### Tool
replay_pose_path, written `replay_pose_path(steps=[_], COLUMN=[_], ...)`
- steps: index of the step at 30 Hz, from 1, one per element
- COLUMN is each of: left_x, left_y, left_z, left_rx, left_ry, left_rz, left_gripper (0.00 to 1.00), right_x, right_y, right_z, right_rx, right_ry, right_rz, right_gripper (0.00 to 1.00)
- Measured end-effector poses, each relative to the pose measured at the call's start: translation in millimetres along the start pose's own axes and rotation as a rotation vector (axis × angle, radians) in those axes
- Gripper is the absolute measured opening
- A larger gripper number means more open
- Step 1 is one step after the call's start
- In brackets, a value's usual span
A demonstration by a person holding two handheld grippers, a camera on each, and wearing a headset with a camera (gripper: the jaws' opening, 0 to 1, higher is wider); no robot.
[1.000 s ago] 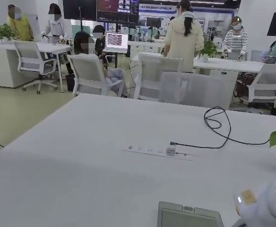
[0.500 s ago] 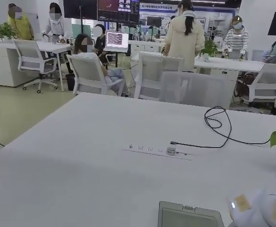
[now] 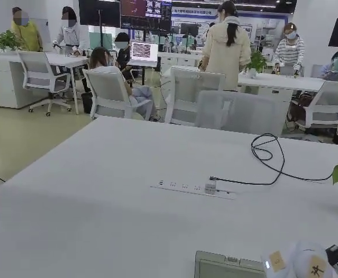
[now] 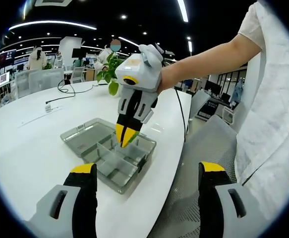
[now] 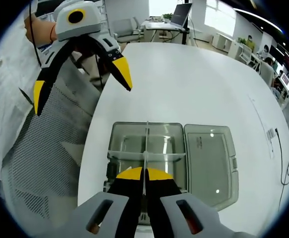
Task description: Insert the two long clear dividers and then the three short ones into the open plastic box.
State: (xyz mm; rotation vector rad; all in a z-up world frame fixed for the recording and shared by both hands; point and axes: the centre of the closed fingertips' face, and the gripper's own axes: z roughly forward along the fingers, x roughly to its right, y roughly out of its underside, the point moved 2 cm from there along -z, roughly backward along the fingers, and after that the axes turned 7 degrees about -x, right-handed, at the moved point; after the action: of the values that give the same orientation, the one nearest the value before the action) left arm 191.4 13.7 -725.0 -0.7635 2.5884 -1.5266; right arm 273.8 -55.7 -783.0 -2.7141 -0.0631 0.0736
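Note:
The open clear plastic box (image 5: 129, 144) lies near the table's edge, its lid (image 5: 211, 163) folded flat beside it. My right gripper (image 5: 144, 174) is shut on a thin clear divider (image 5: 146, 136), held on edge over the middle of the box. A second clear divider (image 5: 169, 155) crosses the box beneath it. In the left gripper view the box (image 4: 104, 166) shows several compartments, and the right gripper (image 4: 126, 137) points down into it. My left gripper (image 4: 146, 171) is open and holds nothing, off to the side of the box. The head view catches the lid's edge (image 3: 226, 265).
A power strip (image 3: 195, 188) is set into the white table (image 3: 99, 202), with a black cable (image 3: 267, 156) looping off it. A potted plant (image 4: 109, 77) stands at the table's far end. Chairs and several people fill the room behind. My body is close by the box.
In the head view the white gripper at the lower right has slid left and lower in the picture. The camera has shifted slightly.

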Motion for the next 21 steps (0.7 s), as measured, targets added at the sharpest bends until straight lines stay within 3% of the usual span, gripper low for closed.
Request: replay_pose_path(steps=[7, 21], left_x=[-0.7, -1.1], left_y=[2.1, 2.9], left_z=[-0.4, 1.6], left_rx=[0.000, 0.001], left_ry=[0.000, 0.006], left_rz=[-0.006, -0.010], left_gripper=[0.91, 0.91], right_x=[0.9, 0.0], right_y=[5.5, 7.6], right_z=[12.3, 13.2], right_rx=[-0.048, -0.039], right_ry=[-0.010, -0.006], right_rz=[-0.010, -0.002], right_gripper=[0.03, 0.02])
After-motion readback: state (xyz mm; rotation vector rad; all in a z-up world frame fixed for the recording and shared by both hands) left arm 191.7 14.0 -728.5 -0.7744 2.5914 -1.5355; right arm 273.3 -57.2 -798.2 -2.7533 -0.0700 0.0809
